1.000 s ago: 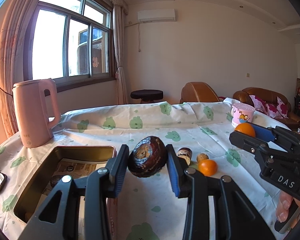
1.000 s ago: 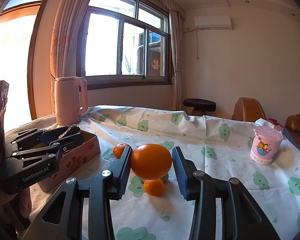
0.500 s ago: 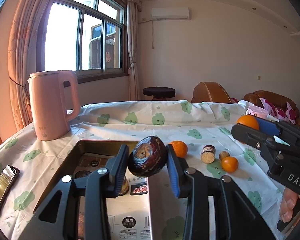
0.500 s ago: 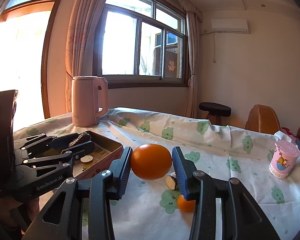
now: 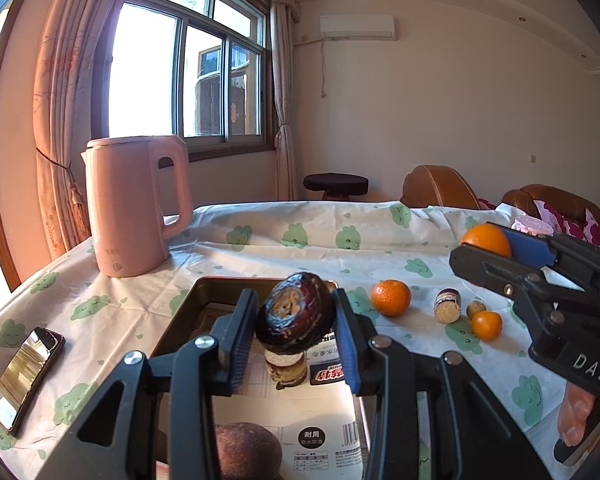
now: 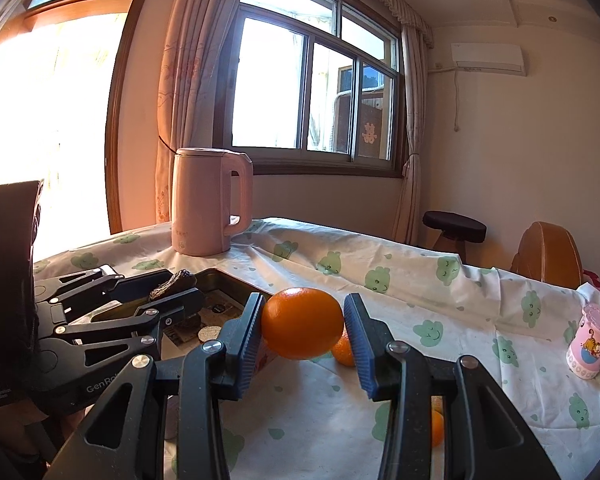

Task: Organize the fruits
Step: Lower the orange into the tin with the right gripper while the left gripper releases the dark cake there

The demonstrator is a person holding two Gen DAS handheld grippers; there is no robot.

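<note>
My left gripper (image 5: 294, 309) is shut on a dark brown, wrinkled round fruit (image 5: 300, 322), held above the open metal tin (image 5: 180, 322). In the tin lie another brown fruit (image 5: 246, 450) and a small round jar (image 5: 286, 370). My right gripper (image 6: 302, 325) is shut on a large orange (image 6: 300, 330), just right of the tin (image 6: 236, 285). The left wrist view shows the right gripper (image 5: 487, 249) with the orange (image 5: 485, 238) at the right. The right wrist view shows the left gripper (image 6: 179, 285) with the dark fruit (image 6: 170, 282) at the left. A mandarin (image 5: 391, 297) and a smaller one (image 5: 487, 325) lie on the cloth.
A pink kettle (image 5: 134, 204) stands behind the tin. A phone (image 5: 24, 376) lies left of the tin. A small cylinder (image 5: 448, 306) and a brown nut-like piece (image 5: 476, 308) lie by the mandarins. A pink cup (image 6: 592, 338) stands far right. A hand (image 5: 576, 420) grips the right tool.
Both grippers have carried their fruits leftward towards the tin. The dark fruit now hangs over the tin's inside, and the orange has come up beside the tin's corner.
</note>
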